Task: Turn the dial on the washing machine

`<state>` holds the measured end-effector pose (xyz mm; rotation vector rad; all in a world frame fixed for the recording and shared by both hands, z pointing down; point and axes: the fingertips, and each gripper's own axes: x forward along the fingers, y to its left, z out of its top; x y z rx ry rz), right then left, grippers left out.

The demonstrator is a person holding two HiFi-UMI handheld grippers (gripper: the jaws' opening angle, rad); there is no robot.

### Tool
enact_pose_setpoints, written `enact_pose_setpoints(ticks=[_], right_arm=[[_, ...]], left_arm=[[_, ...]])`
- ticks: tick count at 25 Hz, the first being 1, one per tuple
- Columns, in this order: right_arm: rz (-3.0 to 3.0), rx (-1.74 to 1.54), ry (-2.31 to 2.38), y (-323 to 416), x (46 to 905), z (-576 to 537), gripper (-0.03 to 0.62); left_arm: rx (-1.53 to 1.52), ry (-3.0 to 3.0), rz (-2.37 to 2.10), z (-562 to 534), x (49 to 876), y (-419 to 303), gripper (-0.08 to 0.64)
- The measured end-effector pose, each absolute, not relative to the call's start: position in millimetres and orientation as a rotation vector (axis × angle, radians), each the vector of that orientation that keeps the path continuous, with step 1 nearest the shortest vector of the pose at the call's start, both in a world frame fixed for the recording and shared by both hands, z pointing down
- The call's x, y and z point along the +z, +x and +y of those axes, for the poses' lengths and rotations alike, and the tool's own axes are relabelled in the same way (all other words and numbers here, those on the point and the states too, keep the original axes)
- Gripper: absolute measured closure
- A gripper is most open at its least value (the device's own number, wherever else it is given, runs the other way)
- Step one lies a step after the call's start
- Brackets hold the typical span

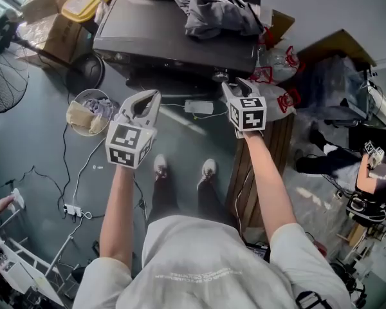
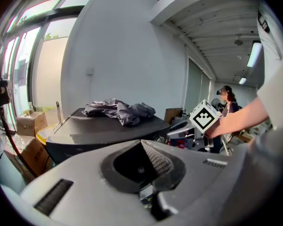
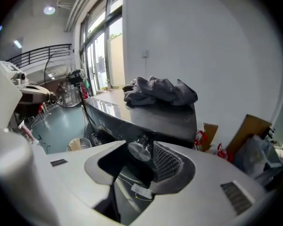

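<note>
The washing machine (image 1: 174, 37) is a dark grey box at the top of the head view, with crumpled grey clothes (image 1: 206, 5) lying on its lid. Its round silver dial (image 1: 219, 76) sits on the front panel near the right corner. My right gripper (image 1: 235, 87) is up against that panel. In the right gripper view the dial (image 3: 140, 149) stands between the tips of the right gripper (image 3: 142, 149), whose jaws are open and clear of it. My left gripper (image 1: 153, 96) hangs in the air left of the dial, shut with nothing in it; its tips (image 2: 142, 144) meet.
A round basket (image 1: 90, 111) with cloth stands on the floor at left, beside a fan (image 1: 0, 63) and cardboard boxes (image 1: 51, 18). A wooden stand (image 1: 270, 147) is below the right gripper. Cables and a power strip (image 1: 74, 209) lie on the floor. Another person (image 1: 367, 185) is at far right.
</note>
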<state>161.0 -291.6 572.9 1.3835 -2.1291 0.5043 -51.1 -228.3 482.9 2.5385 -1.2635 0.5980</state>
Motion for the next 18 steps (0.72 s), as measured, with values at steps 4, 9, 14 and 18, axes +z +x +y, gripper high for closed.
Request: enact_pose_setpoints(ticks=[4,9,14,18], right_arm=[[-2.093,0.641,1.446,160,596,-300,0.422],[-2.053,0.655,1.457,158,615,-305,0.425],[-1.984,0.532,1.489,168,621,-313,0.465],[-1.986,0.511,1.492,168,620,-316,0.468]], left_arm=[[0.604,2.507,-1.227,-220,505,-50,0.546],[0.618,2.496,-1.207,-212,516,-51,0.546],[0.641,2.485,-1.212,-207,522,-62,0.546],[0.627,2.462,-1.21,-206,527,-69,0.546]])
